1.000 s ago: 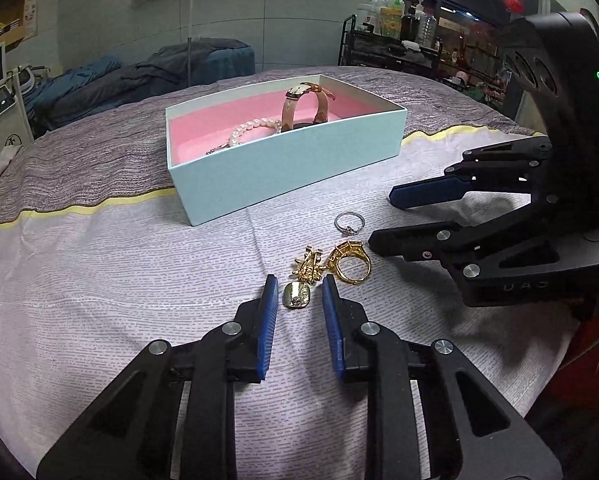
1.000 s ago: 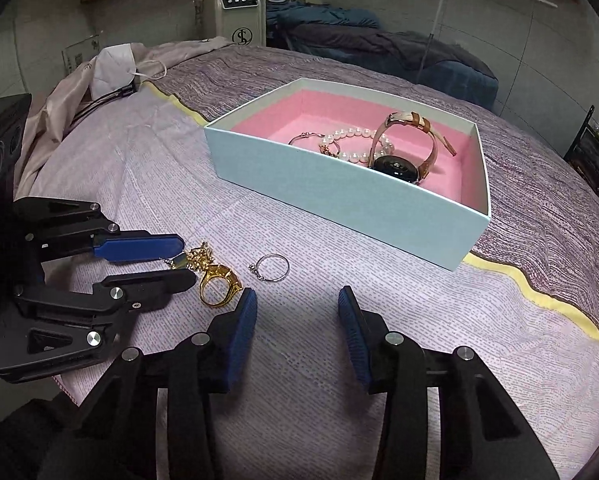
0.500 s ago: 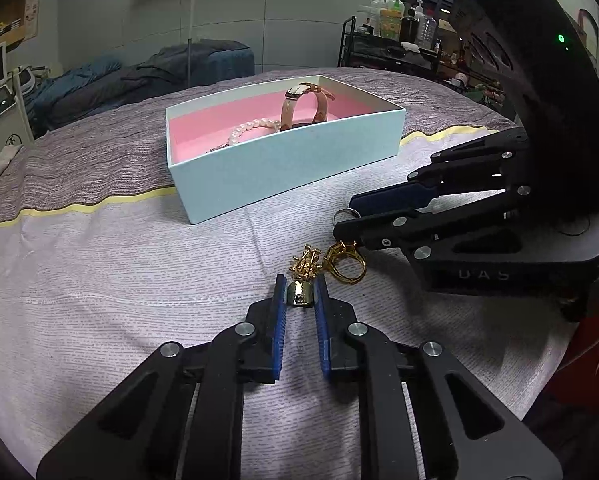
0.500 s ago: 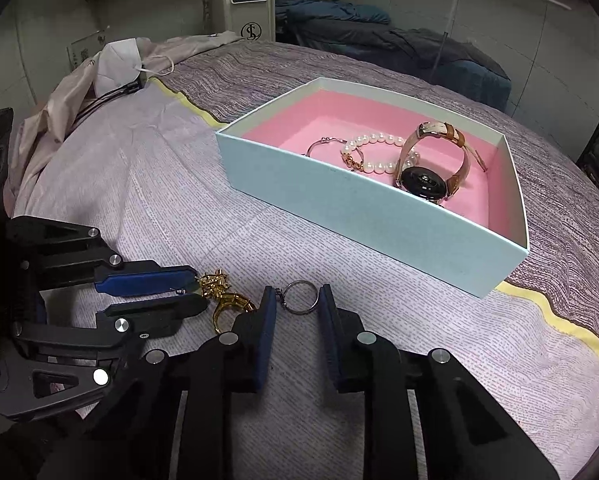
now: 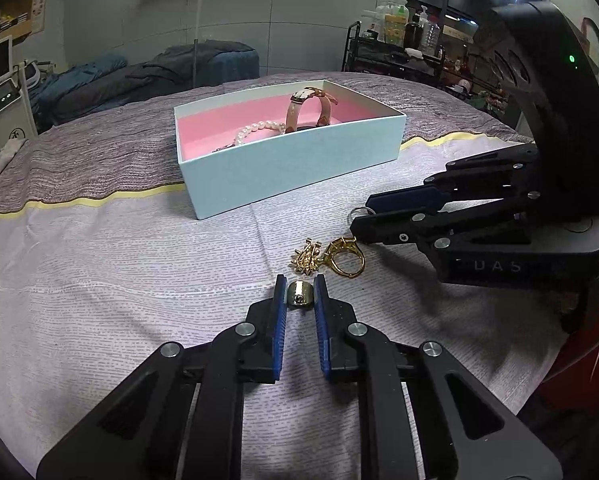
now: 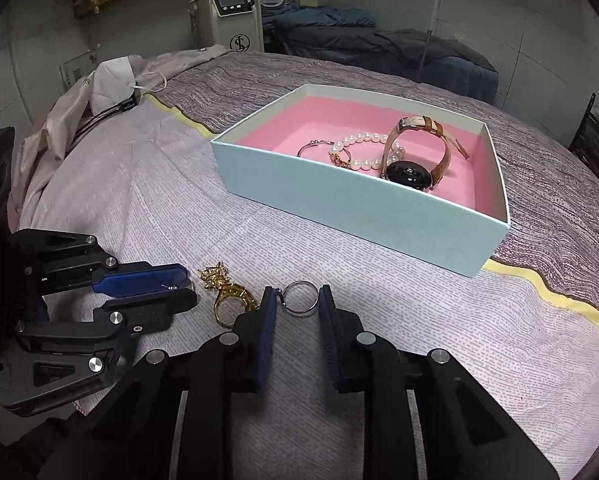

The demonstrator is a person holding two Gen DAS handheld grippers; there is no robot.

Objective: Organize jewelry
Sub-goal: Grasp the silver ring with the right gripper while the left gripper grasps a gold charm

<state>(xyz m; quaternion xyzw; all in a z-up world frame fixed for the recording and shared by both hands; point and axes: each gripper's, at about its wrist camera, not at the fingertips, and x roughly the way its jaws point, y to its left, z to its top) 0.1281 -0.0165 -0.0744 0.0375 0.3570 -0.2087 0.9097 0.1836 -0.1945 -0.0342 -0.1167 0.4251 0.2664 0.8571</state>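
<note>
My left gripper (image 5: 300, 294) is shut on a small gold ring (image 5: 299, 294), held between its blue pads just above the cloth. My right gripper (image 6: 298, 300) is shut on a thin silver ring (image 6: 300, 297) between its fingertips; it also shows in the left wrist view (image 5: 361, 216). A gold ring (image 5: 345, 258) and a gold brooch (image 5: 306, 258) lie on the cloth between the grippers. The light blue box (image 6: 351, 210) with pink lining holds a watch (image 6: 413, 160), a pearl bracelet (image 6: 359, 148) and a thin bangle (image 6: 313, 146).
The table is covered with a lilac and purple cloth (image 5: 99, 264). A beige garment and white mask (image 6: 107, 84) lie at its far left. A white machine (image 6: 227, 12), a dark bed (image 6: 379, 40) and a shelf of bottles (image 5: 399, 32) stand behind.
Both grippers closed over the second: the left onto the small gold ring, the right moving in onto the silver ring. Both have since lifted slightly.
</note>
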